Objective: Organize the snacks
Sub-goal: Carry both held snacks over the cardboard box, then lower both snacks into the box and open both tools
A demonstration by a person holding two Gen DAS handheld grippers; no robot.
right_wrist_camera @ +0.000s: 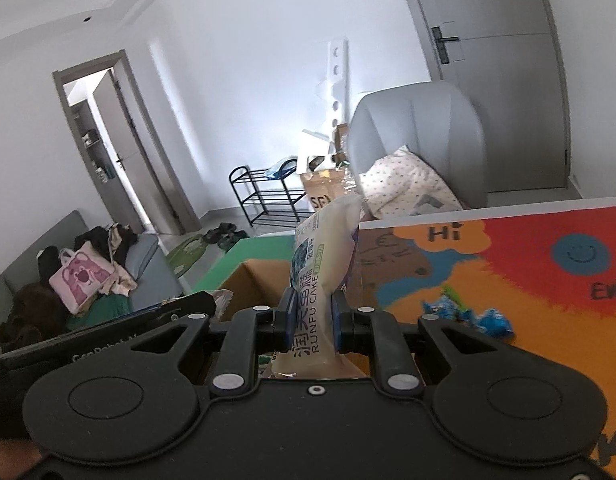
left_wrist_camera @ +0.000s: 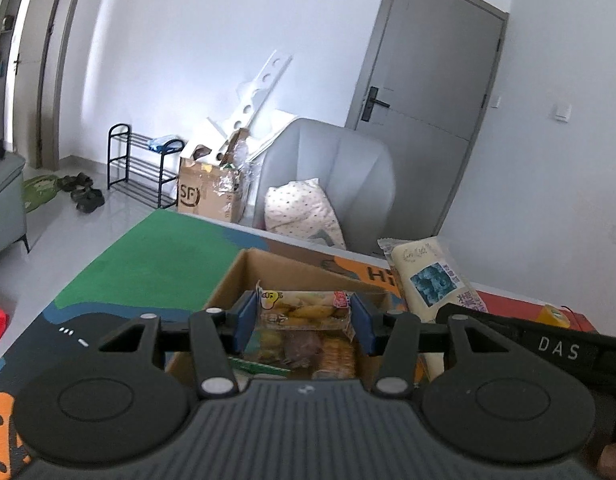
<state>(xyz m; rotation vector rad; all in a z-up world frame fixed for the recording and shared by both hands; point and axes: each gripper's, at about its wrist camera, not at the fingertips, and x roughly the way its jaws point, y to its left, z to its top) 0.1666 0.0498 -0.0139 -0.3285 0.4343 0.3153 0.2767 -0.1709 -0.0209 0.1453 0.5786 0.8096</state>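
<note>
My left gripper (left_wrist_camera: 304,320) is shut on a clear yellow snack packet (left_wrist_camera: 304,310), held over an open cardboard box (left_wrist_camera: 268,268) with several snack packs inside. My right gripper (right_wrist_camera: 312,324) is shut on a cream Runfu cake packet (right_wrist_camera: 324,256), held upright above the box's (right_wrist_camera: 248,280) right edge. That cake packet also shows in the left wrist view (left_wrist_camera: 428,276), at the right of the box, with the right gripper's black body below it.
The box stands on a colourful play-mat table (right_wrist_camera: 528,280). Several blue-wrapped candies (right_wrist_camera: 468,314) lie on the mat to the right. A grey armchair with a dotted pillow (left_wrist_camera: 304,208), a cardboard carton and a black shoe rack (left_wrist_camera: 140,168) stand beyond the table.
</note>
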